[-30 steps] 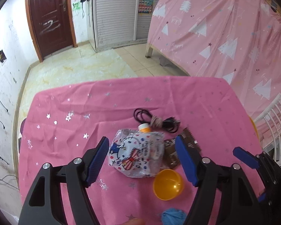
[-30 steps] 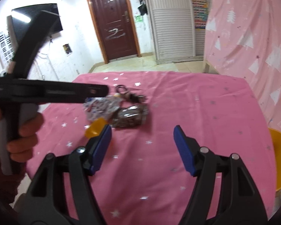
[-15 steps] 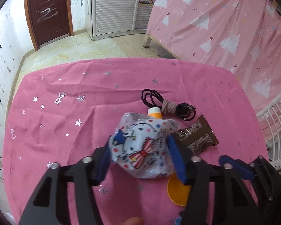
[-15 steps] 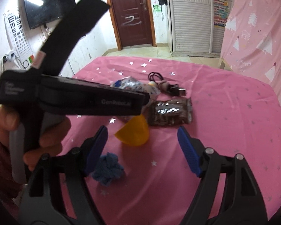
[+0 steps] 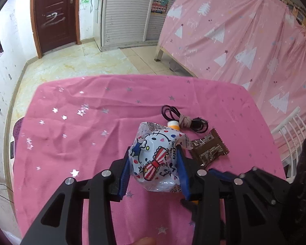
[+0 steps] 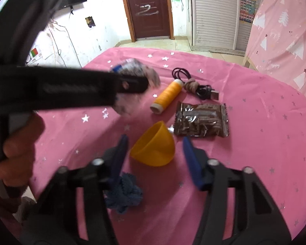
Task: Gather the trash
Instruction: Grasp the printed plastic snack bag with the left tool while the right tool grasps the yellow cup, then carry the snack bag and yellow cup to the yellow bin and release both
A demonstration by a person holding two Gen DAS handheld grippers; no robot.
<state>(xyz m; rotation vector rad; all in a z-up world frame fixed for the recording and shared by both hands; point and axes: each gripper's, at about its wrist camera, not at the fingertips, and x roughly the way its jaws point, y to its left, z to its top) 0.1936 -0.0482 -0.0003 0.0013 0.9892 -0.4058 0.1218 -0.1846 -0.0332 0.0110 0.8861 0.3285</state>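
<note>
From the left wrist view, the left gripper (image 5: pixel 154 171) has its blue pads against both sides of the crinkled cartoon-print pouch (image 5: pixel 153 153), and its jaws are closing on it. The pouch sits on the pink starred worktop (image 5: pixel 81 118), just beside a brown snack wrapper (image 5: pixel 209 150) and a coiled black cable (image 5: pixel 185 120). To take it well, the squeeze should stop once the foil is firmly pinched, since so soft a bag can probably slip or fold out sideways.

From the right wrist view, the right gripper (image 6: pixel 155 159) brackets a yellow plastic half-shell (image 6: pixel 154 148), its jaws closing, the pads not yet touching it. The shell lies mouth-up and tilted, close to the wrapper. An orange thread spool (image 6: pixel 168 97) and a blue cloth knot (image 6: pixel 125 196) lie near. The rounded shell will likely squirt free unless it is pinched across its widest part.
</note>
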